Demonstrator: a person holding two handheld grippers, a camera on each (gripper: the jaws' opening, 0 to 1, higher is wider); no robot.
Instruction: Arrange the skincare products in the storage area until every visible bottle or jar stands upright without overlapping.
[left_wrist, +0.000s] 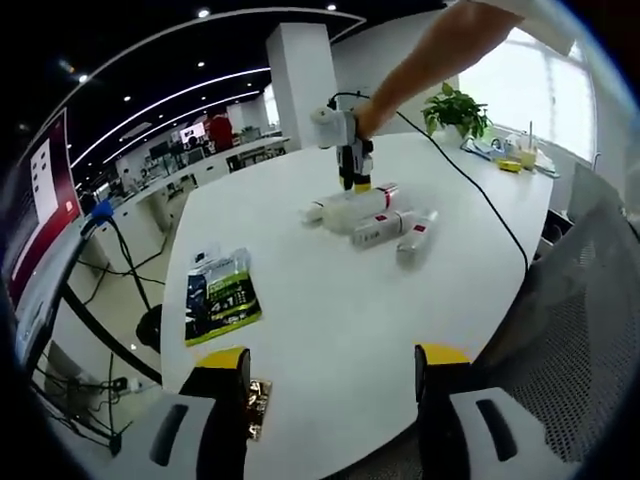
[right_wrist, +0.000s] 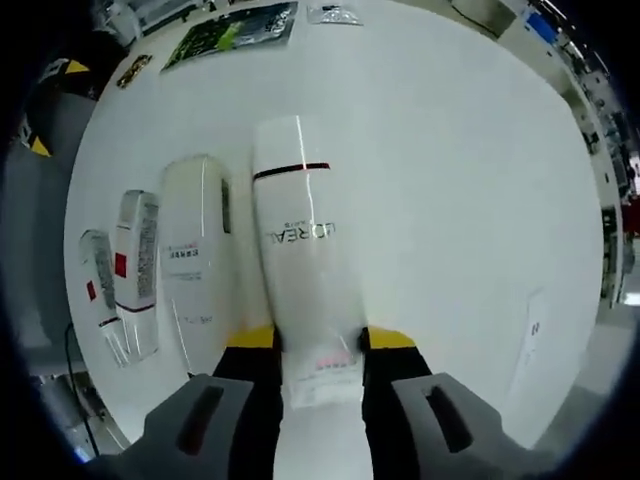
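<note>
Several white skincare products lie on their sides in a row on the white table (left_wrist: 320, 300). In the right gripper view my right gripper (right_wrist: 320, 340) is shut on the end of a large white bottle with a red band (right_wrist: 298, 225). To its left lie a second white bottle (right_wrist: 195, 260), a tube with a red square (right_wrist: 135, 265) and a smaller tube (right_wrist: 97, 285). The left gripper view shows the right gripper (left_wrist: 355, 180), held by a person's arm, at the far end of that row (left_wrist: 375, 215). My left gripper (left_wrist: 330, 365) hangs open over the near table edge, holding nothing.
A green packet (left_wrist: 220, 295) lies on the table's left side, with a small gold item (left_wrist: 258, 395) near the left jaw. A potted plant (left_wrist: 455, 108) and clutter stand at the far end. A cable (left_wrist: 480, 205) crosses the table. A mesh chair (left_wrist: 570, 300) is at the right.
</note>
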